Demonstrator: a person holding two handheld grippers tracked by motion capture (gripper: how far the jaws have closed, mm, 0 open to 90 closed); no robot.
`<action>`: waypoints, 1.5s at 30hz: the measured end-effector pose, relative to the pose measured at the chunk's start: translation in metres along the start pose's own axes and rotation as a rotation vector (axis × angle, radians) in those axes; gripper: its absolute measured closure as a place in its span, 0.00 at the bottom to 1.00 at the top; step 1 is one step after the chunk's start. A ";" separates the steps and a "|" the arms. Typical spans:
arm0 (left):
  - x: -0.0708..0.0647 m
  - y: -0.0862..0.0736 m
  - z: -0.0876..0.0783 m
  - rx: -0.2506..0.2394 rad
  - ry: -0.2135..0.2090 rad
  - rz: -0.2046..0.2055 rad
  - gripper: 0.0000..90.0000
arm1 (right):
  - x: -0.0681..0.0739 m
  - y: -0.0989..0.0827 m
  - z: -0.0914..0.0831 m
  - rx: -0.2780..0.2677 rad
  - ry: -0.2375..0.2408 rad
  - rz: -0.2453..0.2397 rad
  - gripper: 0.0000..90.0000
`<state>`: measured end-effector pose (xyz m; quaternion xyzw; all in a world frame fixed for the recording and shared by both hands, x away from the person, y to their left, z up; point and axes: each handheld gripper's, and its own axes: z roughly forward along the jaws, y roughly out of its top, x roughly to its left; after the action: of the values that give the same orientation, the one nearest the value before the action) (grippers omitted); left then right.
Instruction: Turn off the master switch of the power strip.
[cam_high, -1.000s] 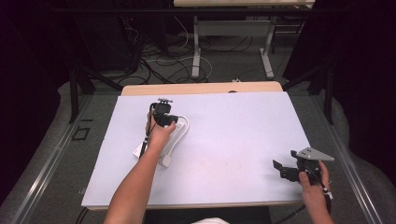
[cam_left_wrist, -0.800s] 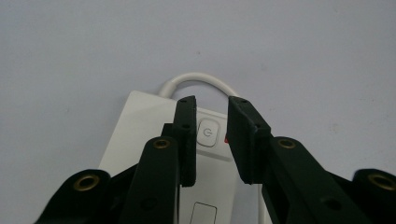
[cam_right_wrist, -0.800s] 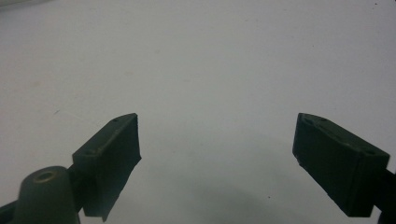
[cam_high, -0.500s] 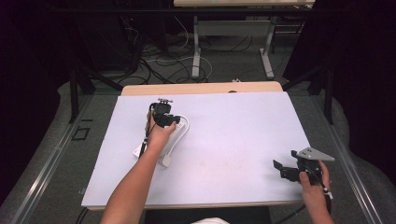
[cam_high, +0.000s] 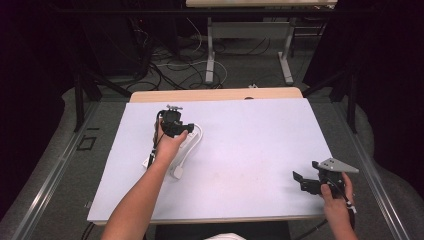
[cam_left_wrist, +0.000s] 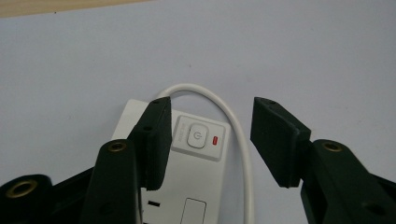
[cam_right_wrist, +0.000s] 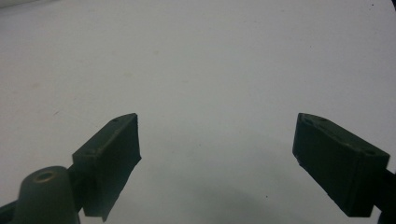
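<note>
a white power strip (cam_left_wrist: 187, 154) with its looped white cord (cam_left_wrist: 233, 121) lies on the pale surface (cam_high: 250, 140) toward the left edge, with cables and table legs on the floor beyond. the left tongs (cam_left_wrist: 210, 135) hang spread just over the strip's switch end, straddling the power button (cam_left_wrist: 196, 136), and the right tongs (cam_right_wrist: 217, 149) sit spread near the near right corner.

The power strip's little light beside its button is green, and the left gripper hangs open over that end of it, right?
Not quite: the light is red, not green, as the left gripper view shows. The rest holds: the left gripper hangs open over the button end of the power strip.
</note>
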<state>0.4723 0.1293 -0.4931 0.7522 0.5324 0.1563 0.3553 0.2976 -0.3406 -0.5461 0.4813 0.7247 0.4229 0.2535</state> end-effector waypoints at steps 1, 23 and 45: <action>0.000 0.000 -0.001 -0.011 0.000 -0.005 0.52 | 0.000 0.000 0.000 -0.001 -0.004 -0.003 0.16; -0.001 -0.008 -0.036 -0.083 -0.057 0.042 0.40 | 0.000 0.001 -0.001 -0.008 -0.007 -0.017 0.16; 0.007 -0.039 -0.078 -0.129 -0.051 0.116 0.31 | 0.002 0.001 -0.001 0.001 0.002 -0.014 0.16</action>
<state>0.4002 0.1717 -0.4673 0.7612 0.4676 0.1911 0.4067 0.2962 -0.3386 -0.5445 0.4762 0.7285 0.4210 0.2554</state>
